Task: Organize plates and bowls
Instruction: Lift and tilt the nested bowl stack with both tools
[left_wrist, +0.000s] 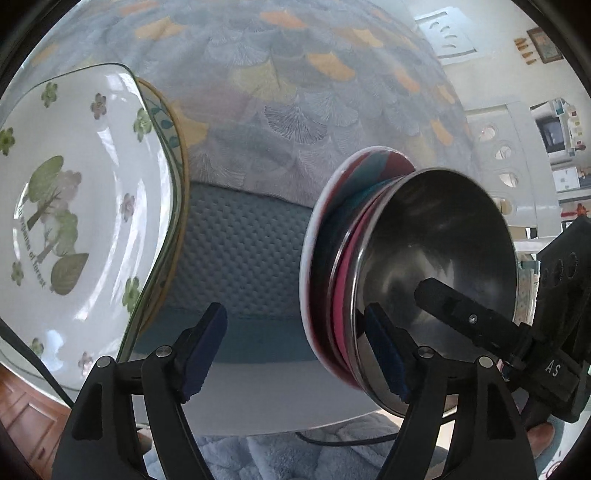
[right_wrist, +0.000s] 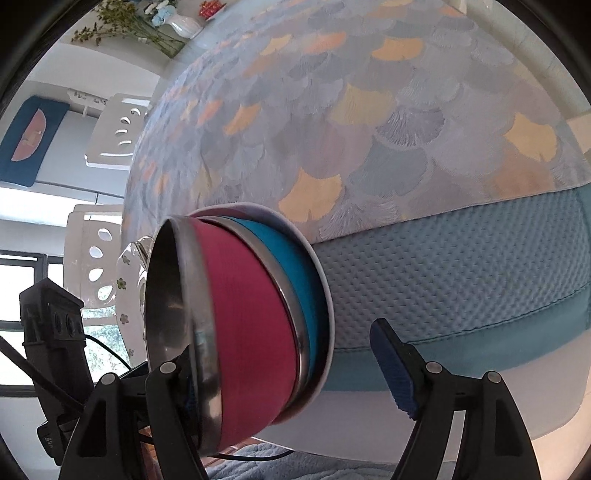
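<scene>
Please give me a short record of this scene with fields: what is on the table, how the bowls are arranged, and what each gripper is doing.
surface: table with patterned cloth and blue mat
bowls: pink bowl nested in blue bowl, on a white plate
plates: flowered plate on top of another plate
left gripper: open, holding nothing, one finger beside the pink bowl's rim
right gripper: open, jaws either side of the pink bowl's wall
cable: black, at the table edge
</scene>
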